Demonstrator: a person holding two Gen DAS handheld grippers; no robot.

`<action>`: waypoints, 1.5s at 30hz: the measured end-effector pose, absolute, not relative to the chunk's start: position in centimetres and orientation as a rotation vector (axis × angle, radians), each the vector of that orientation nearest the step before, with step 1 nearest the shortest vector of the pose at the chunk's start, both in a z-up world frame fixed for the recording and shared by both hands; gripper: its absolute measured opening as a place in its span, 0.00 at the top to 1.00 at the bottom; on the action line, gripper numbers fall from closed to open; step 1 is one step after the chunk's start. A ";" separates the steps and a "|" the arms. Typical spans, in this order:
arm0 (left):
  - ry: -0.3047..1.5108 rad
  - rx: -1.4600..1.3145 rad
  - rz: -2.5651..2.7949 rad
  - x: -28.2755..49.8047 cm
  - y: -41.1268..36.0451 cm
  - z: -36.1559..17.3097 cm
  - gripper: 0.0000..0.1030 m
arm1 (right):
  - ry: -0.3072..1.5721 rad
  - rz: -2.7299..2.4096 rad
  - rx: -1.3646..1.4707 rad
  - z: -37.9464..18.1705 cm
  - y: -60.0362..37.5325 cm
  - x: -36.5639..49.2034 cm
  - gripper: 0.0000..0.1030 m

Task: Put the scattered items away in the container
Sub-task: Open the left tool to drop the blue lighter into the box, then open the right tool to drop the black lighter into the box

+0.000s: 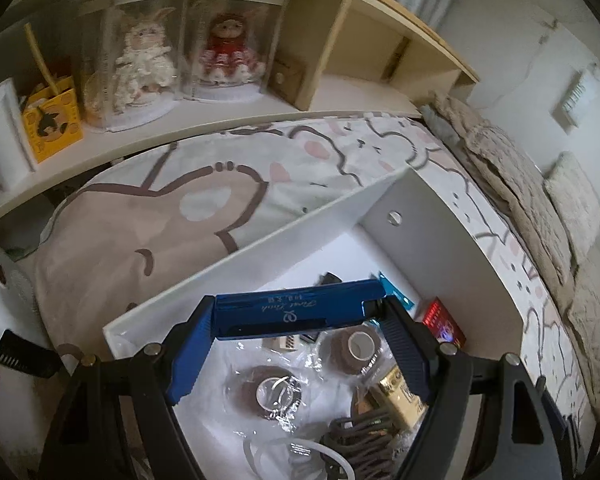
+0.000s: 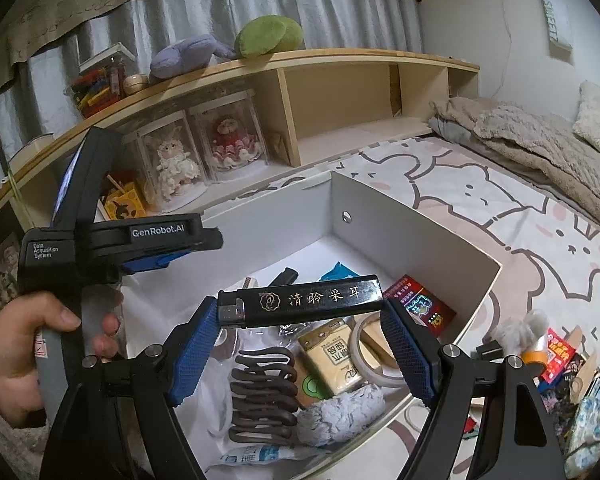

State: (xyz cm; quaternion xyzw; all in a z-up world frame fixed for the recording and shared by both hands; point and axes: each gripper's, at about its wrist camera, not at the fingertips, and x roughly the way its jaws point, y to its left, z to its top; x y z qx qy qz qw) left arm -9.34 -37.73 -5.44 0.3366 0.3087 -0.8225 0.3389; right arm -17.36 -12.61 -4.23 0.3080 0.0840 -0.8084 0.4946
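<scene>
Both claws hover over the white box (image 2: 400,236), the left gripper (image 1: 296,312) pinching a blue lighter (image 1: 296,310), the right gripper (image 2: 300,308) a black lighter (image 2: 300,300), and an uneven release could, I'd guess, bounce either out onto the bedsheet (image 2: 520,216).

a home bedroom: bedding (image 2: 500,216), pillow (image 2: 598,116), doll shelf (image 2: 340,92).

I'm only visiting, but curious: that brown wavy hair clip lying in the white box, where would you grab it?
Grip the brown hair clip across its narrow width, from above. It lies flat and long, with bare sides; the tissue pack sits just right.
</scene>
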 end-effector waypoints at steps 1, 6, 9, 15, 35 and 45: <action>0.805 0.874 -2.131 -9.4 -37.8 -5.5 0.21 | 0.201 -1.958 0.748 -4.3 -12.6 -17.4 0.21; 0.806 0.877 -2.075 -9.6 -38.0 -5.6 0.20 | 0.199 -1.953 0.751 -4.4 -12.7 -17.5 0.21; 0.834 0.866 -2.077 -9.5 -38.0 -5.5 0.06 | 0.196 -1.949 0.752 -4.5 -12.8 -17.5 0.21; 0.807 0.845 -2.086 -9.3 -37.6 -5.2 0.02 | 0.204 -1.947 0.755 -4.6 -12.9 -17.4 0.21; 0.590 0.779 -2.284 -8.1 -35.8 -3.5 0.02 | 0.184 -1.885 0.760 -4.2 -14.2 -15.7 0.21; 0.510 0.706 -2.311 -5.4 -37.6 -3.1 0.02 | 0.316 -1.855 0.774 -4.4 -18.0 -14.2 0.21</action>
